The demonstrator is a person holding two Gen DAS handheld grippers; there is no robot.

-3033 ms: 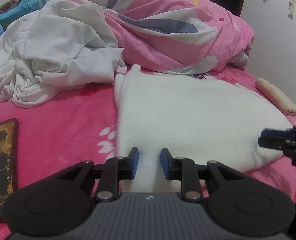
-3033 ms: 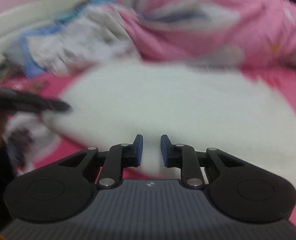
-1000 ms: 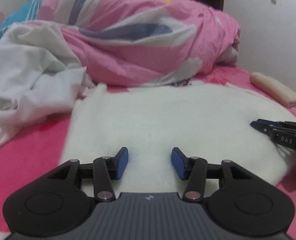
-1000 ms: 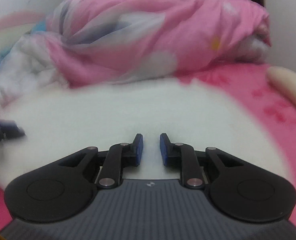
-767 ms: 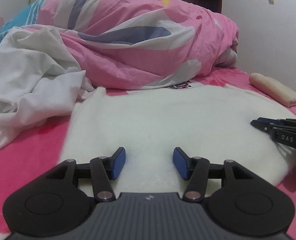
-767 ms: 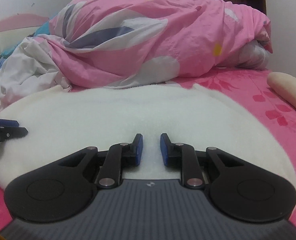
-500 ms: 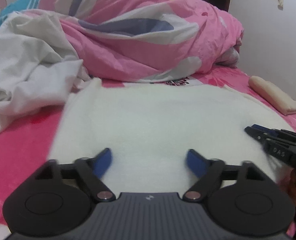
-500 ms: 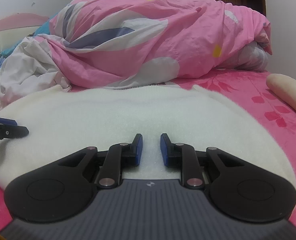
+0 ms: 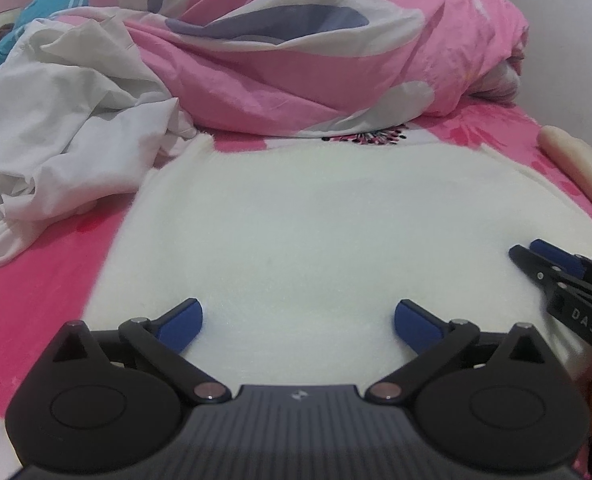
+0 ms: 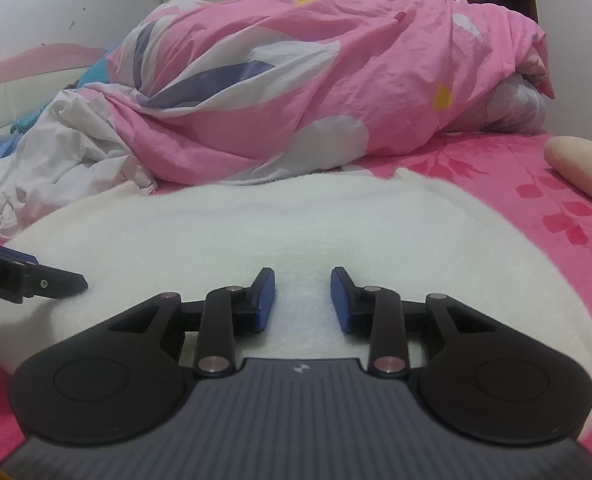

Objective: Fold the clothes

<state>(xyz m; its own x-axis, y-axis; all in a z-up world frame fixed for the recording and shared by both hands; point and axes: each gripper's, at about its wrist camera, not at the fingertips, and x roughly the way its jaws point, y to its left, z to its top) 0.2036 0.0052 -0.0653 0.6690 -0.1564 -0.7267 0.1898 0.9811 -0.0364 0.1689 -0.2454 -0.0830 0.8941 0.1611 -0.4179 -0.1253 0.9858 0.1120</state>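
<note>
Left gripper [image 9: 298, 320] spread wide, just opened, clamping nothing; right gripper [image 10: 303, 300] narrowly parted, just opening, holding nothing. Beneath both: fluffy white garment [image 9: 335, 232], smooth, flat on pink bedsheet [image 9: 44, 280].

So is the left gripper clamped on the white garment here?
No: the left gripper stands wide open above the white garment, its blue pads clear of the fabric.

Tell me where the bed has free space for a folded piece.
Free: pink sheet between the white fleece garment and the cream roll. Crowded: the crumpled white clothes and pink duvet behind the fleece.
</note>
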